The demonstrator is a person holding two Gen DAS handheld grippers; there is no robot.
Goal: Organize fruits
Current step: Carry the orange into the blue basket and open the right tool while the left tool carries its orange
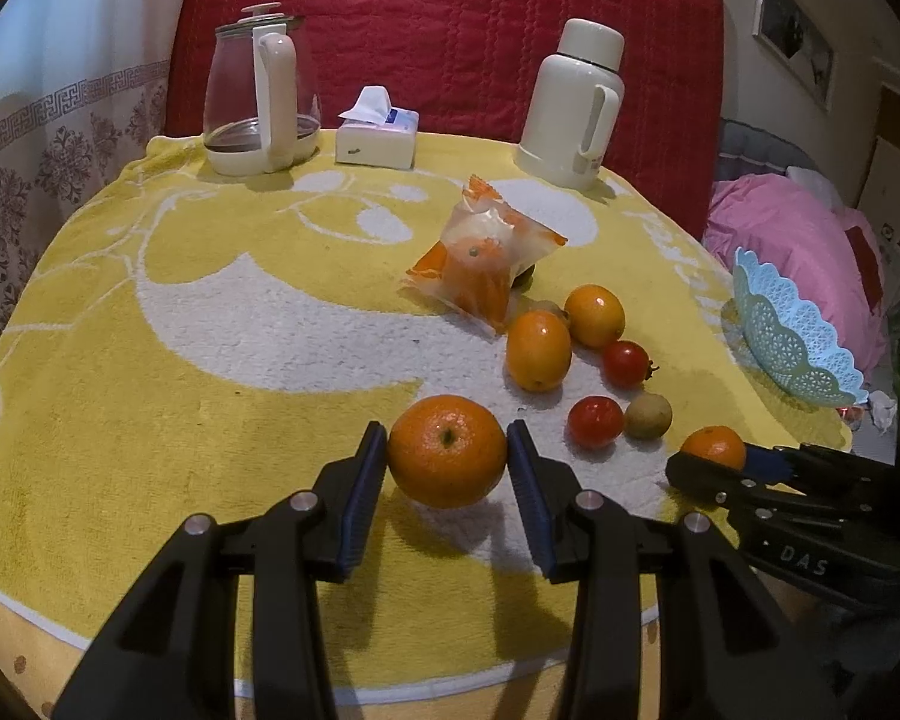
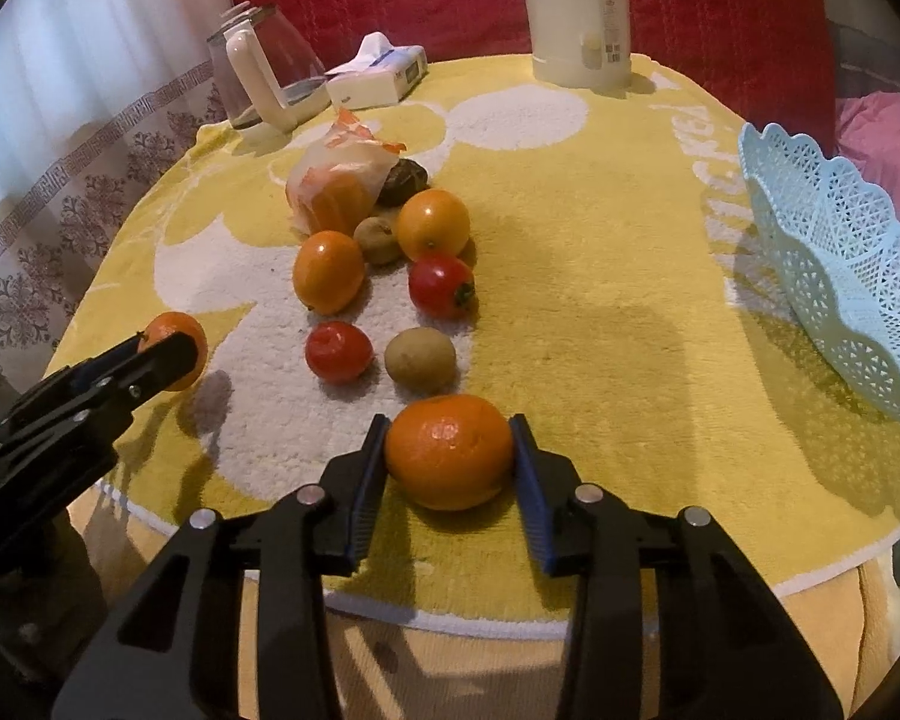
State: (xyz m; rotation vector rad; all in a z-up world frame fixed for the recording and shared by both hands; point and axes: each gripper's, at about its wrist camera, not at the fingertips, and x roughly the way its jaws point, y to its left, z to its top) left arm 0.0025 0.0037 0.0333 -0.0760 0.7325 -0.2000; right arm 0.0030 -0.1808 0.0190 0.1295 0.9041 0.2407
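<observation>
I have one orange [image 1: 447, 450] pinched in my left gripper [image 1: 447, 456], lifted just above the yellow towel [image 1: 210, 420]. My right gripper [image 2: 449, 450] pinches a second orange [image 2: 449, 450] near the table's front edge. Tomatoes [image 2: 338, 351], a potato [image 2: 420, 358] and more oranges [image 2: 328, 271] lie just beyond; the blue basket [image 2: 840, 276] stands well apart, on the right.

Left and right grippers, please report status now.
Left gripper shut on one orange. Right gripper shut on another orange. Blue basket empty at table edge. Path to basket clear.
</observation>
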